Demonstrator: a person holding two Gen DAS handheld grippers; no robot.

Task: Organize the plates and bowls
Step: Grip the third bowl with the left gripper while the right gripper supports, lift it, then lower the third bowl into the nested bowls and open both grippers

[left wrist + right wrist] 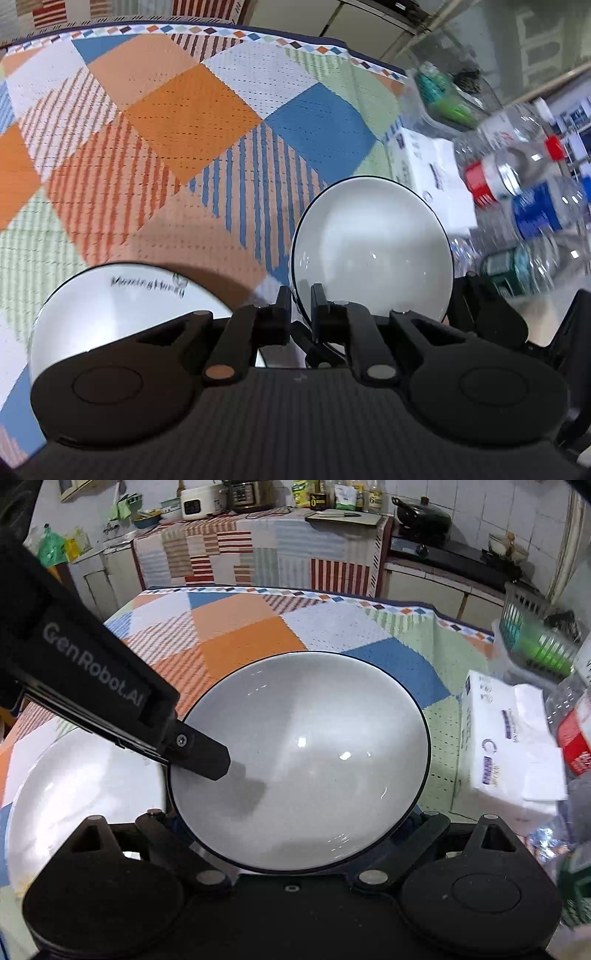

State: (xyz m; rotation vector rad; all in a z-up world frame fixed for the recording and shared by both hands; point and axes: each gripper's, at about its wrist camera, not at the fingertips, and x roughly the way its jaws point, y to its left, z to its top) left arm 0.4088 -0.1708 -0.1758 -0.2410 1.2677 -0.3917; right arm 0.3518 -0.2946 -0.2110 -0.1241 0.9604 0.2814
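Observation:
A white bowl with a dark rim (373, 251) hangs tilted above the patchwork tablecloth (192, 122). My left gripper (300, 301) is shut on its near left rim, one finger inside and one outside. In the right wrist view the same bowl (303, 760) fills the centre, and a left finger (201, 755) sits on its left rim. My right gripper (291, 830) lies under the bowl with its linkage spread wide and its fingertips hidden. A second white dish (122, 295) with printed lettering rests on the cloth to the left, and shows as dish (85, 786) in the right wrist view.
A white tissue pack (513, 738) lies right of the bowl, with plastic bottles (517, 184) and a green basket (535, 635) beyond it. Behind the table stand a cloth-covered counter (258, 554) with appliances and a stove with a black pan (421, 515).

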